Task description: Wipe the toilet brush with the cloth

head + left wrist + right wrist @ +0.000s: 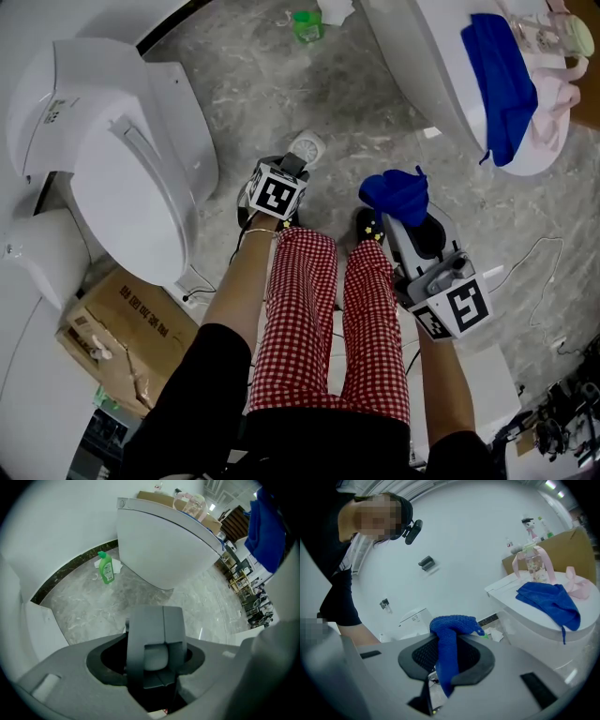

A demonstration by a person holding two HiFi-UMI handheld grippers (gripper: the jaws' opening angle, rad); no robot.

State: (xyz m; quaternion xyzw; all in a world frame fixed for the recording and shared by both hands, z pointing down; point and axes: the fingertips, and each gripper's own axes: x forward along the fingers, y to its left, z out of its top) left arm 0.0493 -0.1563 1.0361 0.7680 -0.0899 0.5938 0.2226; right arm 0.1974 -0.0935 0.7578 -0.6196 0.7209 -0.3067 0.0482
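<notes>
My right tool grips the cloth, my left tool is closed empty; no brush in view, wiping not yet begun.

Shows a grey marbled floor with two white toilets on it: one at the left, lid down, another at the upper right. Carries, on that second toilet's lid, a draped blue towel, a pink cloth and a clear bottle. Has a green bottle near the far wall, just beside crumpled white paper. Holds a torn cardboard box beside the left toilet's base.
</notes>
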